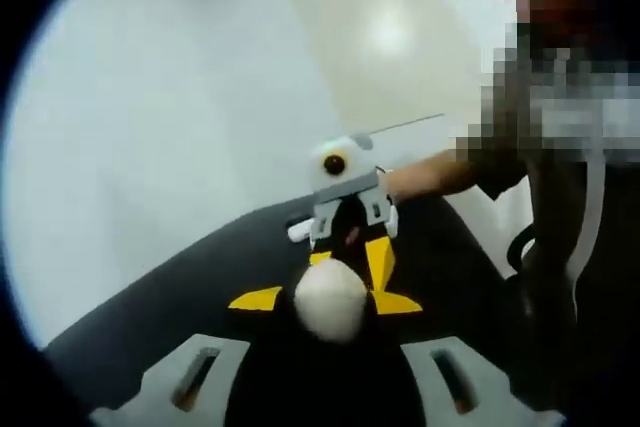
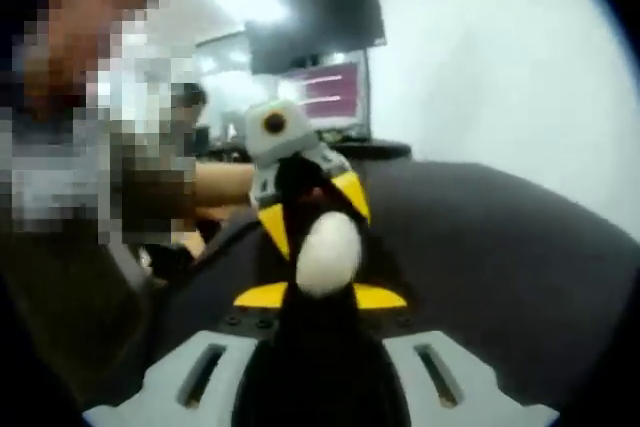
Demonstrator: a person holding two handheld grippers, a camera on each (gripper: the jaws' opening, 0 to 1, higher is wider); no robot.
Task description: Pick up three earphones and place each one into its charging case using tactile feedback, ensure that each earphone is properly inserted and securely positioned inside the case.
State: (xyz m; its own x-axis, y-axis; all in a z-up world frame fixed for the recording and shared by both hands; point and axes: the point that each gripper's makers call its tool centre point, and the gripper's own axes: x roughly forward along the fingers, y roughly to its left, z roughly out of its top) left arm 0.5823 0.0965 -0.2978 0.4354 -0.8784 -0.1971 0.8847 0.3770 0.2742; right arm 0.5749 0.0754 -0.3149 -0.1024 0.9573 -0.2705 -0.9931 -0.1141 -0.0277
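Note:
A white, egg-shaped charging case (image 1: pixel 330 299) sits between the yellow tips of my left gripper (image 1: pixel 328 303), which is shut on it above the black table (image 1: pixel 150 317). My right gripper (image 1: pixel 350 259) faces it from beyond, its yellow fingers (image 1: pixel 380 262) touching the case's far side. In the right gripper view the same case (image 2: pixel 328 252) stands just past my right gripper's tips (image 2: pixel 322 295), whose jaws lie close together. Behind it the left gripper's yellow fingers (image 2: pixel 350 197) flank the case. Anything between the right tips is hidden by the case.
A person's forearm (image 1: pixel 440 175) reaches in behind the right gripper, and their body (image 2: pixel 70 167) stands beside the table. The black table surface (image 2: pixel 500 247) spreads around both grippers. A dark monitor (image 2: pixel 315 17) hangs on the far wall.

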